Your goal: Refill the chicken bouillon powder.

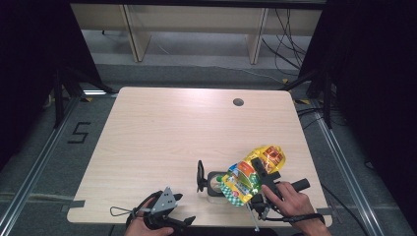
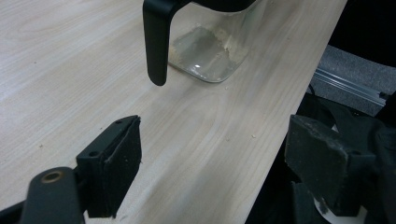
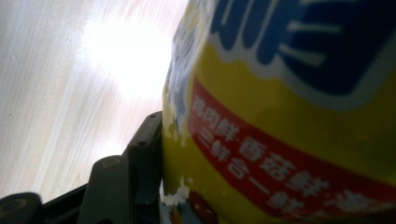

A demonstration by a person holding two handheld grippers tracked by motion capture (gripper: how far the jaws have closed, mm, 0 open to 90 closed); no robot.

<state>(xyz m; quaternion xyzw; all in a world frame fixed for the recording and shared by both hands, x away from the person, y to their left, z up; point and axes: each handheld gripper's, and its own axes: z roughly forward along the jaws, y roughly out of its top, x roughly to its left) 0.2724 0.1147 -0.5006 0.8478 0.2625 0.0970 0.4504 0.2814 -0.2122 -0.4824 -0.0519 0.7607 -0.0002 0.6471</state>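
High view: held a yellow bag across its middle in the right gripper, fingers clamped on it. Found just right of the glass jar, the bag's low end at the jar's rim; touching or merely above it, impossible to tell. Lay slanted, long axis running from the jar up and away to the far right, low end pointing at the jar's mouth. Sat nearer the right hand than the left by a good way. Rested the left gripper near the jar's left, by the front edge of the worktop, holding nothing.

Left gripper view: stood wide apart, both left fingers, with bare worktop between them. Faced the jar just ahead, its black handle hanging on the nearer side, a little pale residue on the bottom.

Right gripper view: pressed one right finger flat against the bag, printed face close to the lens, pale worktop behind. Judged the coming tip to turn on bringing the bag's low end squarely over the jar's mouth.
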